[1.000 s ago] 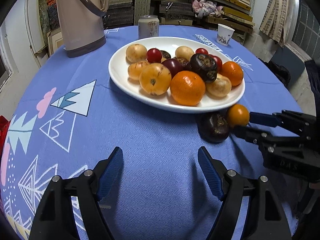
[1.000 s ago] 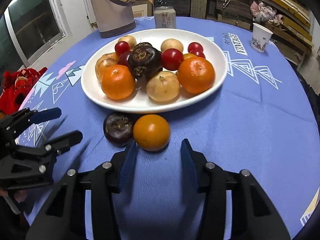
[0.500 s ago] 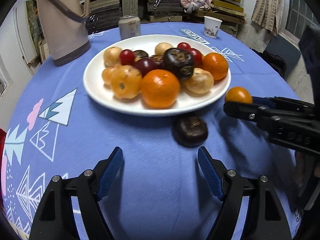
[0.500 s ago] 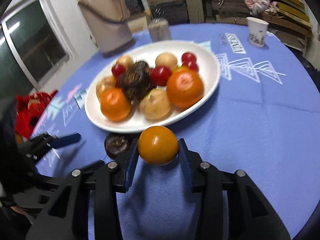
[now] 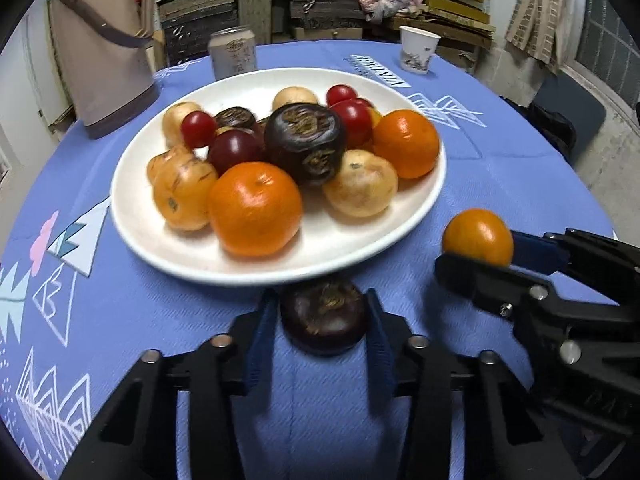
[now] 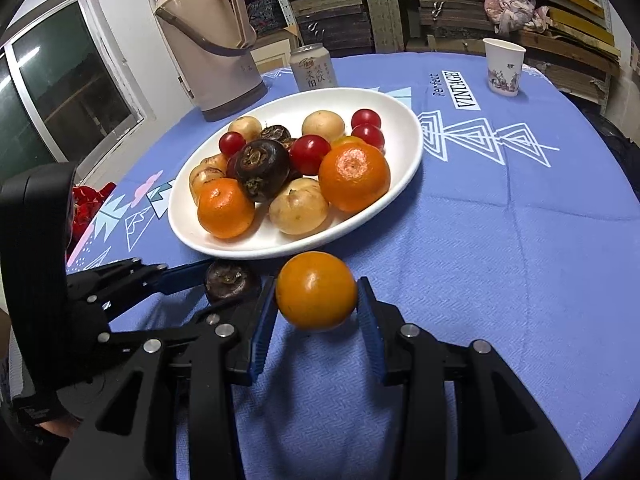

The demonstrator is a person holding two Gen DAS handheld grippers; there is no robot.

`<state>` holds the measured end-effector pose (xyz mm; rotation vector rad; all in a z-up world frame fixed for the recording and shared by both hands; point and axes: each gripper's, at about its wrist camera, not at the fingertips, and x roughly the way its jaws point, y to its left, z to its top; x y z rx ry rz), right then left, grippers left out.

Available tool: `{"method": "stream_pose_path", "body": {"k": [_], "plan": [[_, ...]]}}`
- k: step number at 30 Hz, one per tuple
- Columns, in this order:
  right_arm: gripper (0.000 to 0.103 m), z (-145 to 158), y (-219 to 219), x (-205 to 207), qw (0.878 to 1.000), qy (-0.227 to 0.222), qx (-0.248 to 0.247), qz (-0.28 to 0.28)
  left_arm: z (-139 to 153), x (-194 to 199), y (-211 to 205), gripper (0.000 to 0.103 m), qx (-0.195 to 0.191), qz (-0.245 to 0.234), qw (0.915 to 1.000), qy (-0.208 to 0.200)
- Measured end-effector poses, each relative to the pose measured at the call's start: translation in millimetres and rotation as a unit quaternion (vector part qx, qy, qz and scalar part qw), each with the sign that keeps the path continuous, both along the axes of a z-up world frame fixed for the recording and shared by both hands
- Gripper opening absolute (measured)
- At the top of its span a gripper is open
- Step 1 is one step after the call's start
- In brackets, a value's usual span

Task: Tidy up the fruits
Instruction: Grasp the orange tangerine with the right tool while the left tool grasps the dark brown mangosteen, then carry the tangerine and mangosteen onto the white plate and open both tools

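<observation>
Two fruits are not yet on the plate, and I have one pair of tongs at each of them. I go from the biggest thing to the smallest.

Biggest is the round table with the blue cloth (image 6: pixel 520 240), which carries everything. On it, far from me, stands the beige thermos jug (image 6: pixel 208 48), with a drink can (image 6: pixel 314 68) and a paper cup (image 6: pixel 503 68) behind the plate; I judge they have no part in the task.

Next is the white plate (image 5: pixel 340 256), in the middle. It is already heaped with oranges, pale yellow fruits, small red ones and dark purple ones, so I take it as the place for collecting.

Then come the tools. My right tongs (image 6: pixel 318 300) are clamped on the loose orange (image 6: pixel 316 290), one blue pad on each side. A shadow on the cloth under it tells me it hangs free, just in front of the plate rim. I hold it there, I think, so it can pass over the rim.

My left tongs (image 5: pixel 324 316) stand around the dark purple fruit (image 5: pixel 324 316), which lies on the cloth touching the near edge of the plate, or almost. The blue pads are very close on both sides, but I cannot tell whether they already press it. The room left on the plate is small, so a fruit may roll.
</observation>
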<state>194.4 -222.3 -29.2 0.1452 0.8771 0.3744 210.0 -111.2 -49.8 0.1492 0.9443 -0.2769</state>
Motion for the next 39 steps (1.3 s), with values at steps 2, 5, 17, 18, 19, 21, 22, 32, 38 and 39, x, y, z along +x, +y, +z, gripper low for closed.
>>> {"method": "stream_pose_path", "body": {"k": [2,5,17,18,19,21,22,32,38,39], "plan": [[0.039,0.5,-0.9,-0.2,1.000,-0.001,0.001,-0.001,0.3,-1.2,-1.2,0.042,0.002,0.002,1.0000,-0.003],[0.039,0.0,-2.3,0.0,1.000,0.000,0.001,-0.004,1.2,-5.7,1.7,0.042,0.005,0.003,1.0000,-0.001],[0.039,4.9,-1.4,-4.4,1.000,-0.015,0.001,0.002,27.2,-23.6,53.7,0.042,-0.025,0.042,0.9988,0.000],[0.039,6.7,-2.2,-5.0,1.000,-0.018,0.007,0.003,30.2,-24.4,57.2,0.042,-0.028,0.044,0.9987,-0.001],[0.039,9.1,-3.0,-5.8,1.000,-0.019,0.013,0.002,34.1,-25.1,59.9,0.042,-0.027,0.044,0.9986,-0.004],[0.039,16.6,-3.6,-8.9,0.999,-0.026,0.019,-0.001,41.7,-25.4,62.8,0.042,-0.022,0.044,0.9987,-0.016],[0.039,20.6,-3.2,-10.9,0.999,-0.031,0.023,0.000,46.0,-24.9,64.0,0.042,-0.021,0.043,0.9986,-0.021],[0.039,75.2,13.0,-0.6,0.997,-0.072,-0.008,0.015,93.1,8.5,66.7,0.042,-0.044,0.033,0.9966,-0.061],[0.039,88.0,25.0,27.4,0.996,-0.083,-0.026,0.015,93.2,41.9,59.5,0.042,-0.054,0.031,0.9969,-0.049],[0.039,87.3,27.6,32.7,0.996,-0.082,-0.028,0.016,91.7,46.5,57.6,0.042,-0.052,0.030,0.9971,-0.047]]}}
